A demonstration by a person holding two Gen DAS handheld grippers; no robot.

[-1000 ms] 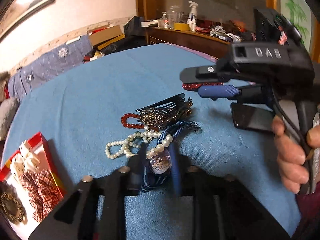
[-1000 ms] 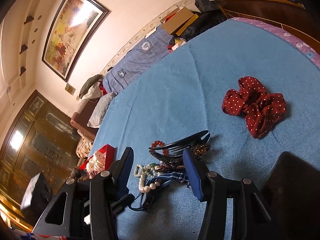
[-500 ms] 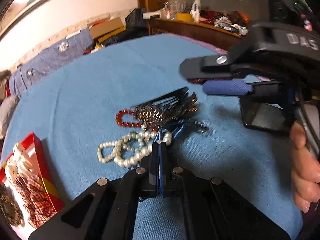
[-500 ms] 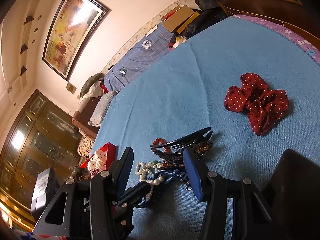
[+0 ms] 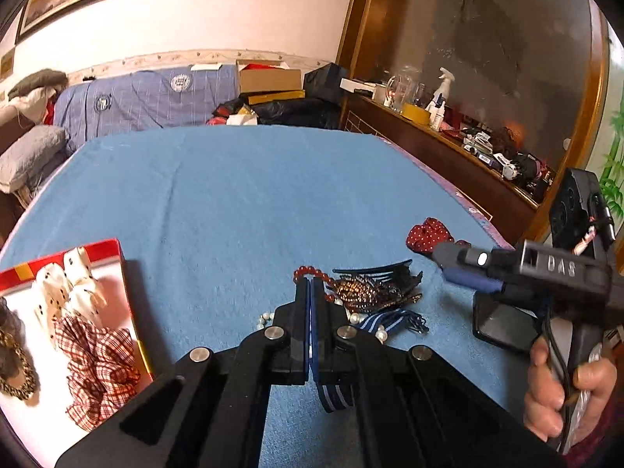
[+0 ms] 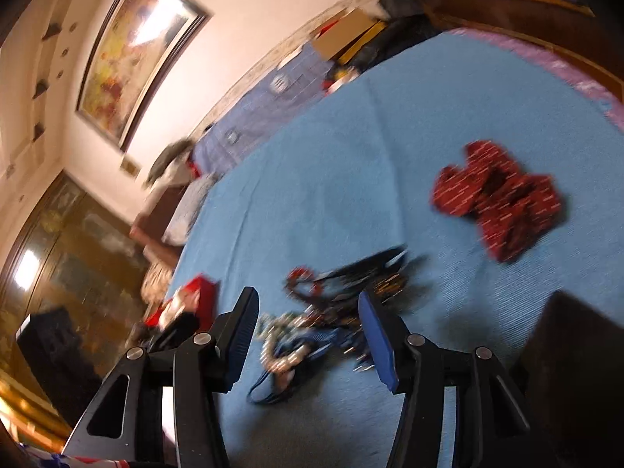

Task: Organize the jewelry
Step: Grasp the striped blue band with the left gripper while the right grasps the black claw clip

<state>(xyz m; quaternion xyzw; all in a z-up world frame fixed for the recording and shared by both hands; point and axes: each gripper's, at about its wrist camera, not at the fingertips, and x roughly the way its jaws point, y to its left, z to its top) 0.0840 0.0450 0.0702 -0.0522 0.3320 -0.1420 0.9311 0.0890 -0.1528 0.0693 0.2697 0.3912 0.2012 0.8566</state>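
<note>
Left wrist view: a blue striped ribbon is pinched in the fully closed left gripper, its loop hanging below the jaws. Pearls and a beaded comb lie on the blue cloth at 12 o'clock. The red box sits at 9 o'clock. The right gripper, at 3 o'clock, stands half open and empty.

wall: framed painting | far side: blue checked cloth, grey pillow, cardboard box | R: dark wood sideboard w/ spray bottle, glass jug, misc clutter | surface: blue cover
</note>
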